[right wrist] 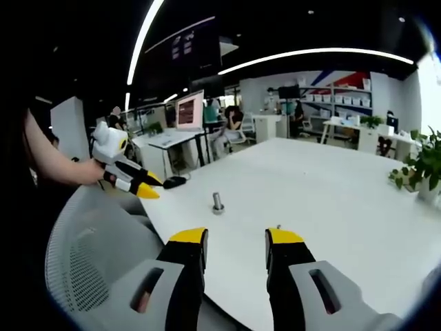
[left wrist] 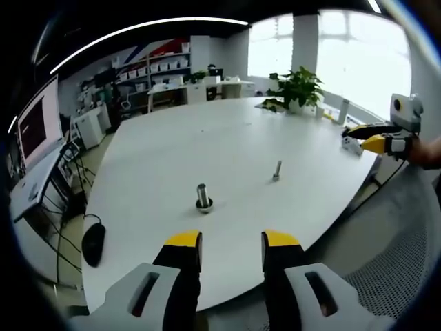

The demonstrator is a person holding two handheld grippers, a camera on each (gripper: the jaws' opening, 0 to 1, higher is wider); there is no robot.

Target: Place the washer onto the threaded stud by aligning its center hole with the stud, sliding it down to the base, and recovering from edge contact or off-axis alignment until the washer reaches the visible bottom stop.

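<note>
From my station I log the left gripper [left wrist: 231, 240] with its yellow-tipped jaws spread apart and nothing between them, held low over the near edge of the white table [left wrist: 207, 145]. The right gripper [right wrist: 236, 236] stands likewise released and empty at its own table edge. The large threaded stud [left wrist: 202, 196] rises upright from its round base on the tabletop, ahead of the left jaws. A smaller bolt [left wrist: 276, 170] stands upright well apart from it, farther toward the right gripper's side. I cannot make out a separate washer; if one lies at the stud's base, it is too small to tell. A potted plant [left wrist: 298, 88] sits at the far edge, and a black mouse [left wrist: 93, 243] lies near the left rim.
</note>
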